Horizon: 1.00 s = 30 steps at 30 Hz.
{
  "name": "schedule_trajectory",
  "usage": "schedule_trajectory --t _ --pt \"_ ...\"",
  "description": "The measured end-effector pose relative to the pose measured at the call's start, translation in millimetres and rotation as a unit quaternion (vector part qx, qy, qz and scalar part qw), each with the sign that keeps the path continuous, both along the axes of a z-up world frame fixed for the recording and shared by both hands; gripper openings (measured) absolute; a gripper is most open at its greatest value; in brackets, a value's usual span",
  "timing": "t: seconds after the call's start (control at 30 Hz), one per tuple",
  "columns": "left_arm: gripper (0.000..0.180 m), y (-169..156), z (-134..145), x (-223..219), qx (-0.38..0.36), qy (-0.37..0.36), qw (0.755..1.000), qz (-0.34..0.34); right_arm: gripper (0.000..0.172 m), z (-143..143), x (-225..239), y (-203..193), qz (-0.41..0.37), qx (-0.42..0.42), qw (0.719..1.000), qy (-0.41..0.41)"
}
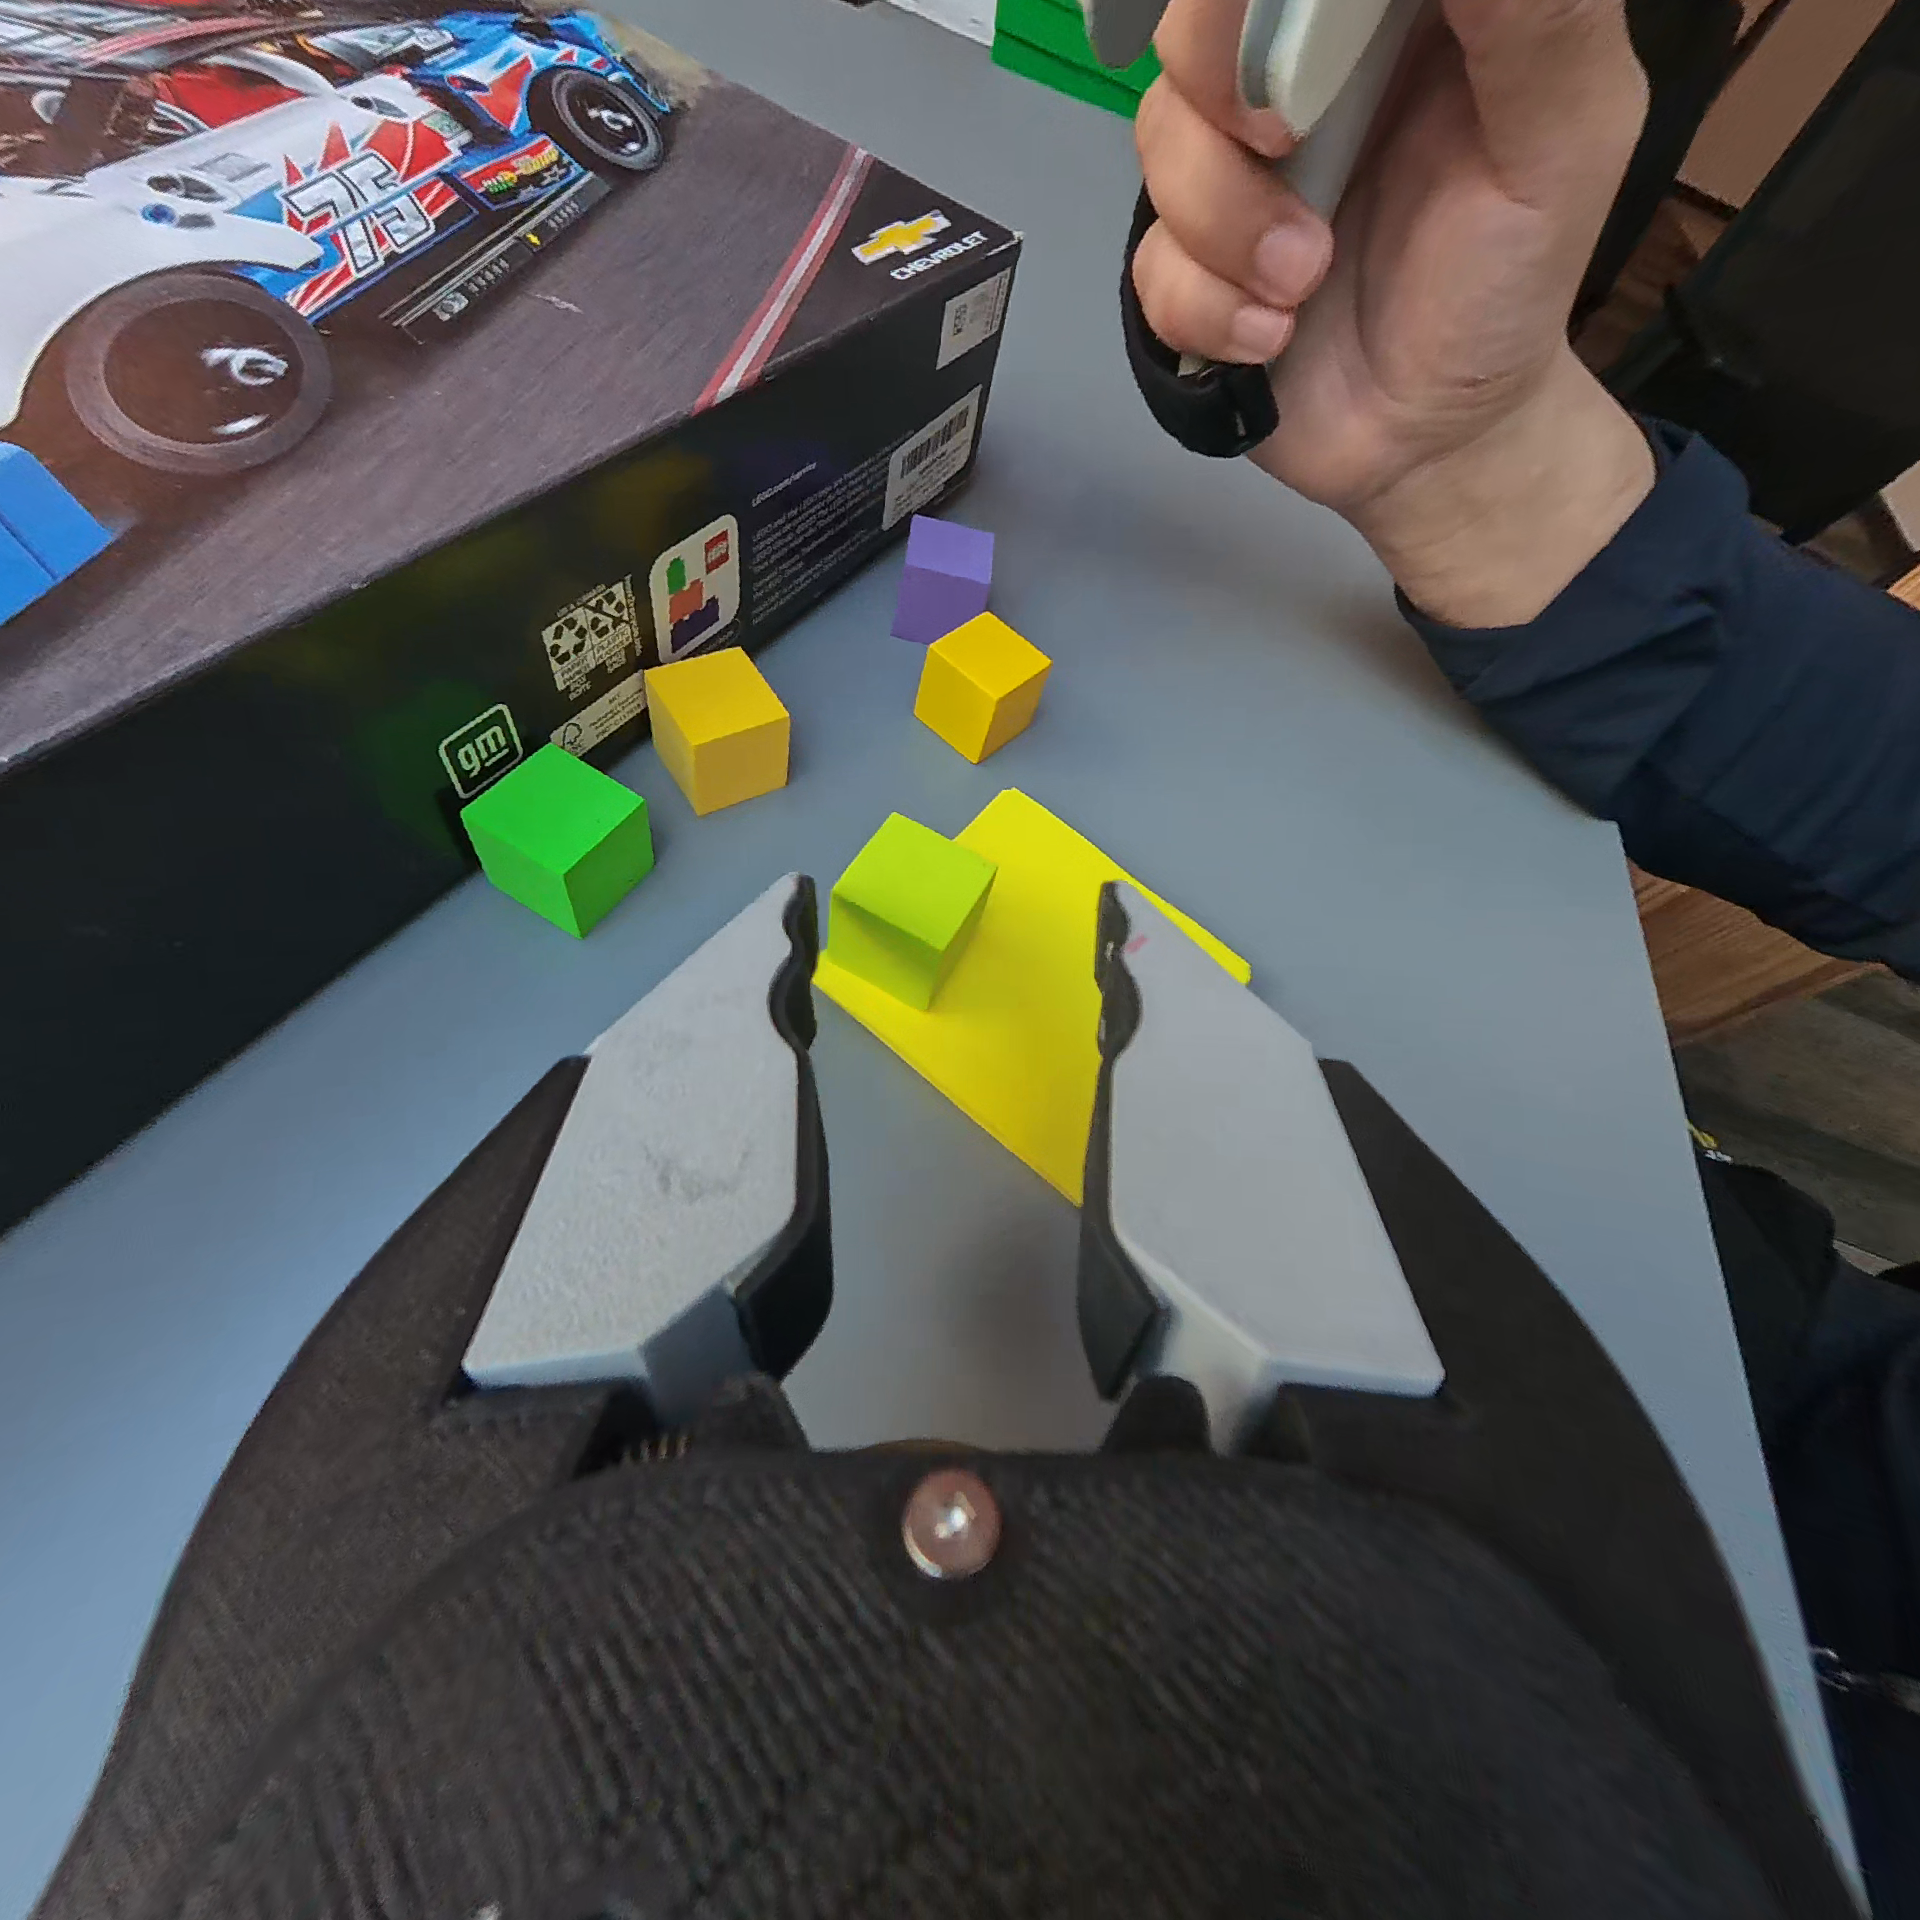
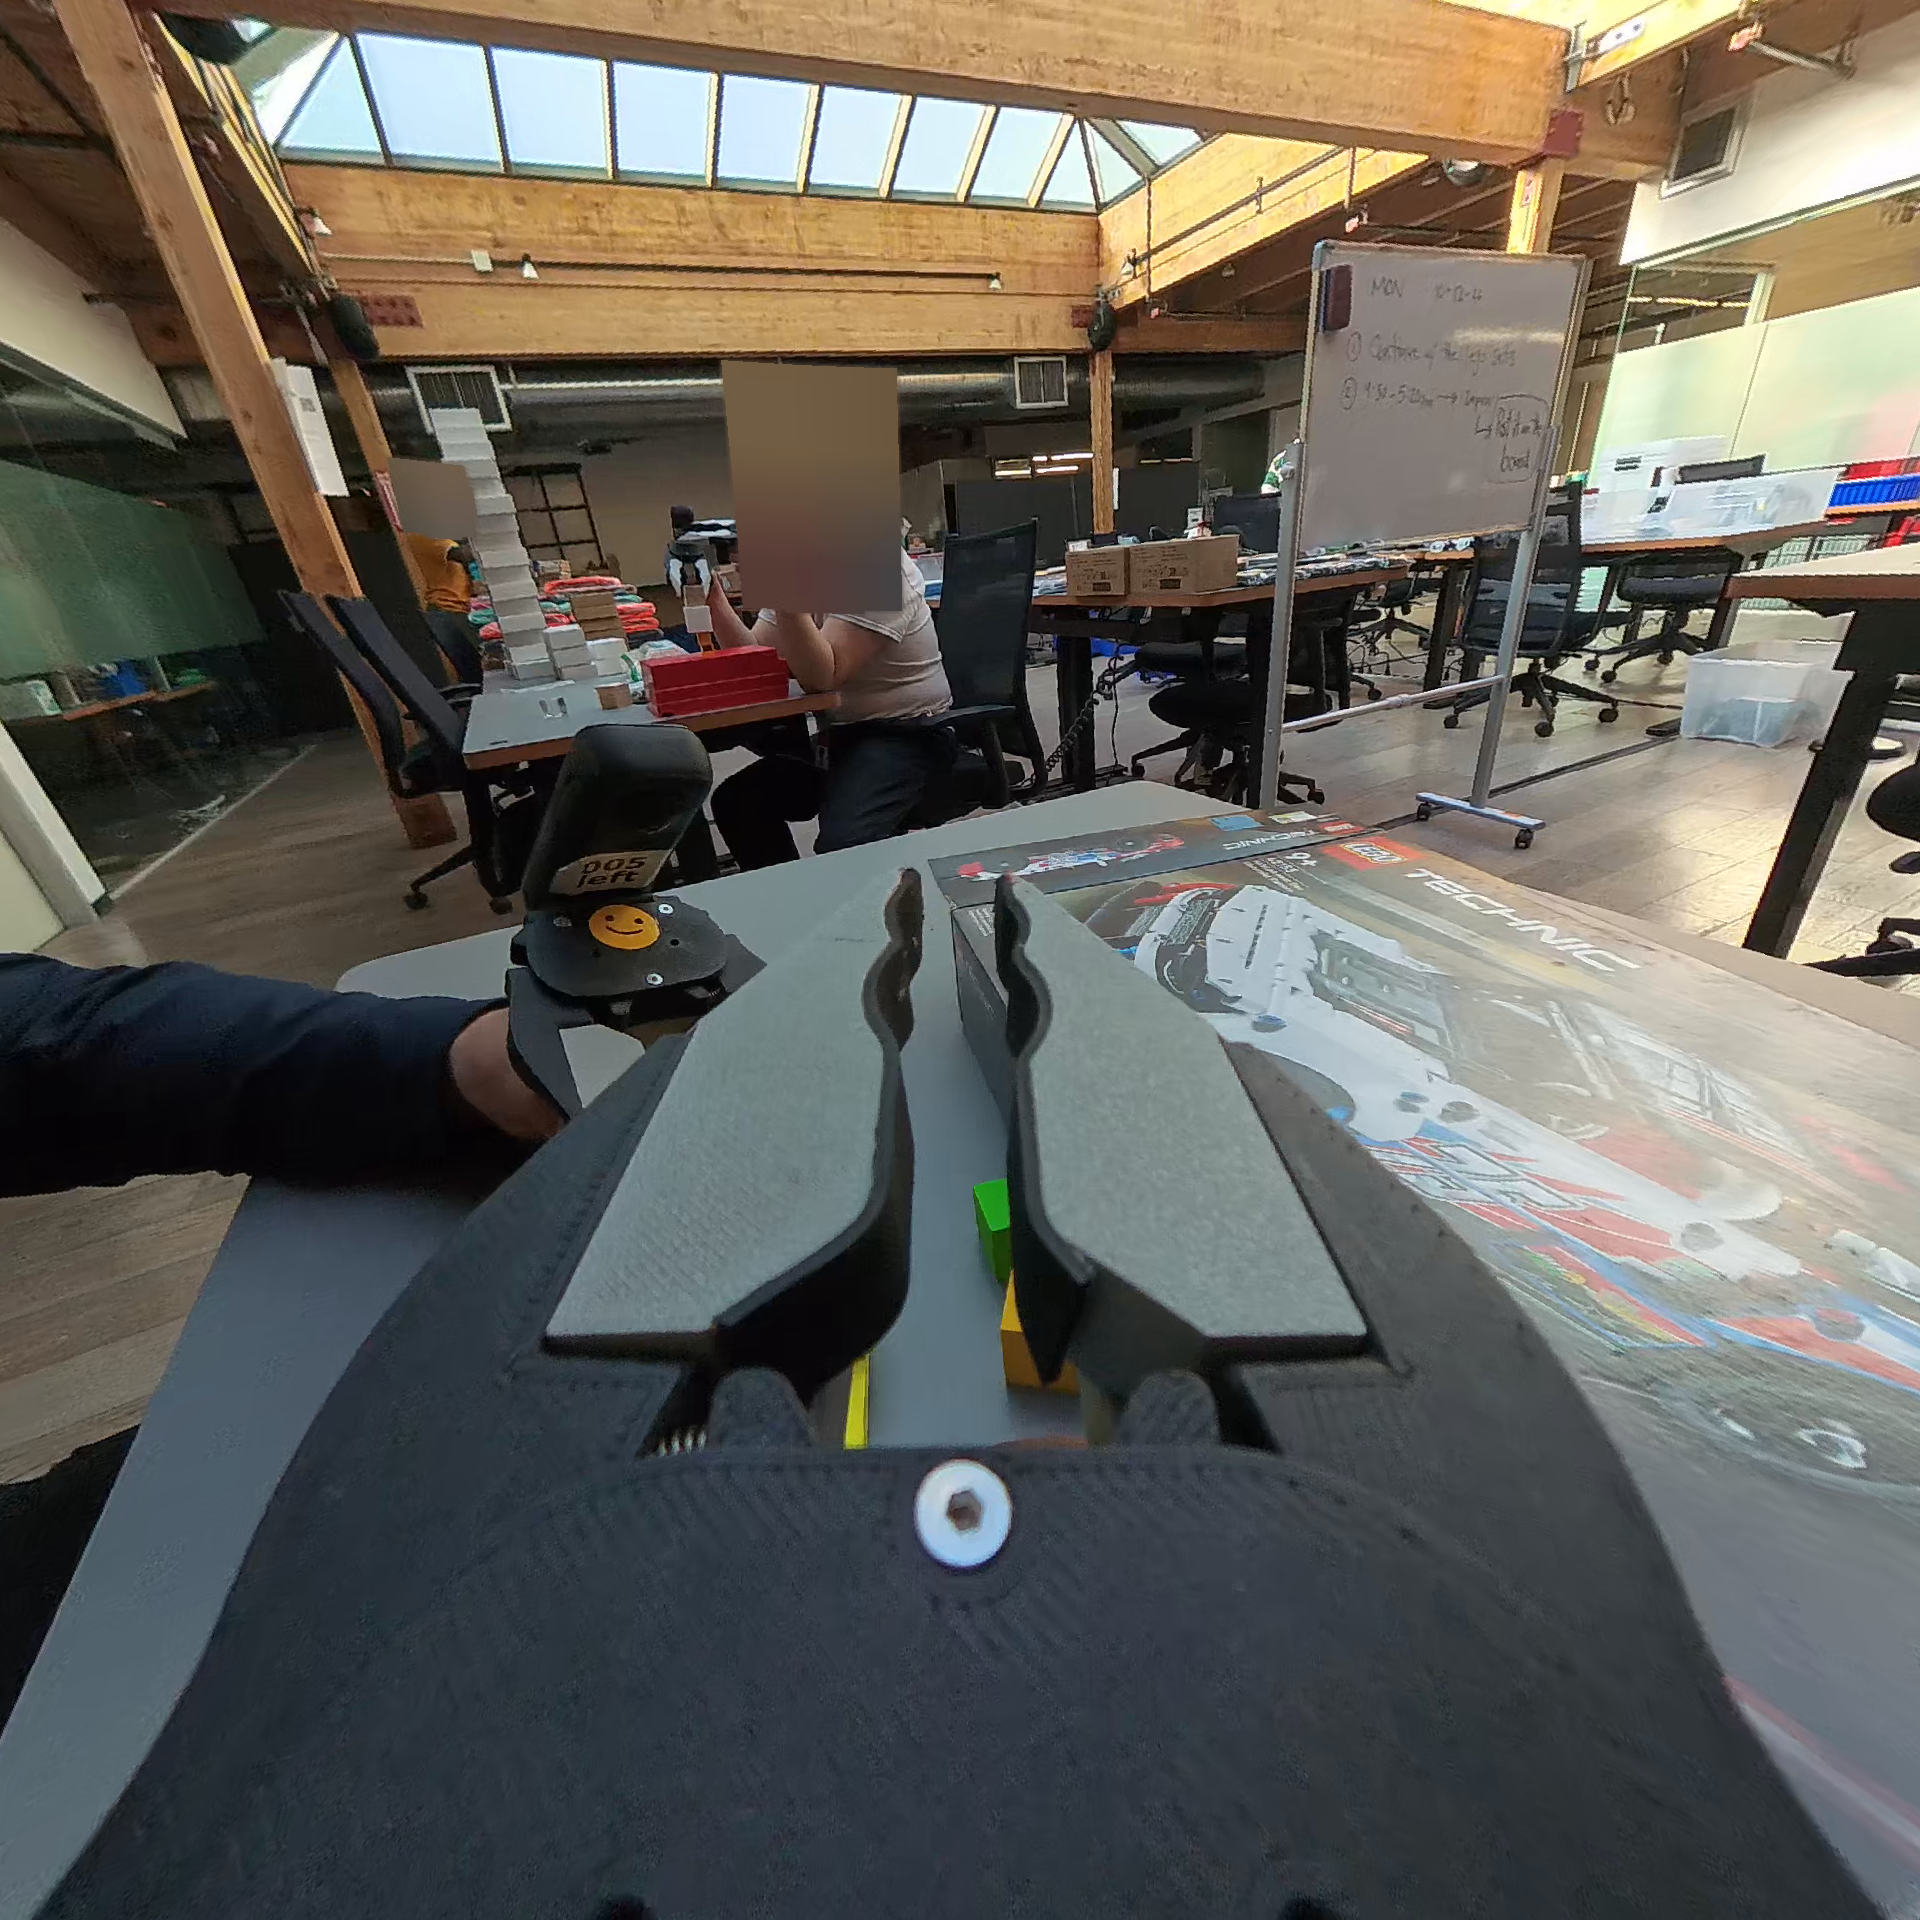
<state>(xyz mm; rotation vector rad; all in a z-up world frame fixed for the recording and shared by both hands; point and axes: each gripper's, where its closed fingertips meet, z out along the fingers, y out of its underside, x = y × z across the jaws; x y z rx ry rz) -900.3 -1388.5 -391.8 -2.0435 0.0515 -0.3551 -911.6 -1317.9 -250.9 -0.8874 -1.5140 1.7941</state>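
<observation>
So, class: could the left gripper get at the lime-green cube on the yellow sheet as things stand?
Probably yes. The left gripper is open, and the lime-green cube sits just ahead of its fingertips on the yellow sheet, with nothing between them.

The lime-green cube [image 1: 906,920] stands upright on the flat yellow sheet [image 1: 1029,1049], at its left edge. It sits between the spread fingers of the left claw [image 1: 961,935], and neither pad touches it.
</observation>
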Motion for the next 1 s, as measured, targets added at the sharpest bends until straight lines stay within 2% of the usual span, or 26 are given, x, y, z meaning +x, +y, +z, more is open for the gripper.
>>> schedule_trajectory --t 0.27,0.53,0.6,0.67,0.8,1.0 --pt "0.056 0.3 -0.8 -8.8 0.009 0.061 0.998 -0.007 0.011 -7.3 -3.0 -12.0 0.014 0.016 1.000 -0.013" --pt "0.058 1.8 -34.5 5.6 -0.082 0.131 0.985 -0.076 0.011 -9.7 -2.7 -23.4 0.027 0.029 0.999 -0.015" --pt "0.051 2.6 -33.9 5.9 -0.080 0.127 0.986 -0.079 0.011 -12.5 -3.7 -24.9 0.029 0.032 0.999 -0.020" --pt "0.036 2.1 -33.2 6.6 -0.079 0.124 0.986 -0.082 0.011 -16.2 -5.2 -25.8 0.032 0.036 0.999 -0.027" --pt "0.026 0.1 -34.3 8.4 -0.078 0.137 0.984 -0.084 0.011 -25.7 -7.1 -29.4 0.049 0.040 0.997 -0.048" --pt "0.025 -20.6 -34.3 1.7 -0.078 0.141 0.984 -0.079 0.009 -48.5 -14.8 -27.6 0.035 0.092 0.993 -0.065"
